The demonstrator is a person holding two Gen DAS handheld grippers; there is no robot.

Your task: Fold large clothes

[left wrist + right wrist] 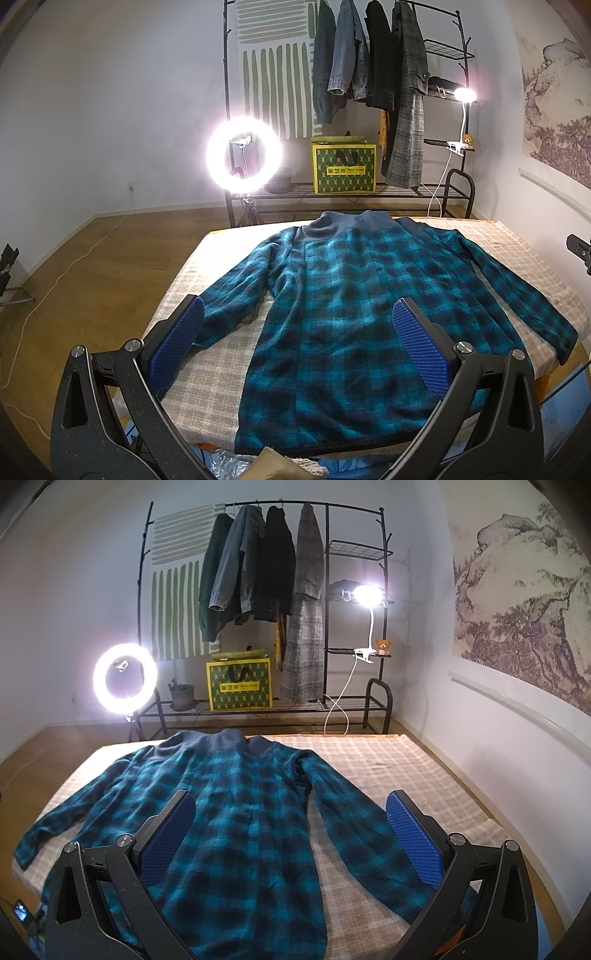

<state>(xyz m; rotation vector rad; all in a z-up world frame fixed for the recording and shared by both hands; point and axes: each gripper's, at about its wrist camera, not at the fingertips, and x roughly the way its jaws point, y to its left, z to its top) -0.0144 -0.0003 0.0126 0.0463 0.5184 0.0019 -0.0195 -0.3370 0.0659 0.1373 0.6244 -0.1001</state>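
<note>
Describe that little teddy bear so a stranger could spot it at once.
Find the black clothes rack against the far wall, then its right-hand shelves. On the lower small shelf, beside the white clip lamp, sits the teddy bear: the only brown, furry toy there.

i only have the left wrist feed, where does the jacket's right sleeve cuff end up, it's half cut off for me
Observer: In the right wrist view the right sleeve cuff lies flat on the checked cloth, near the table's front edge, between the right gripper's open fingers.
Operator: is the right gripper touching it
Observer: I can't tell contact; its blue pads stand wide apart with nothing gripped.
Operator: anything at the back right of the rack, glare kills it here
Observer: A small teddy bear sits on the rack shelf beside the lamp's white clip.
Operator: and the pot by the ring light
Observer: The grey pot holds a small plant, next to the ring light.
</note>
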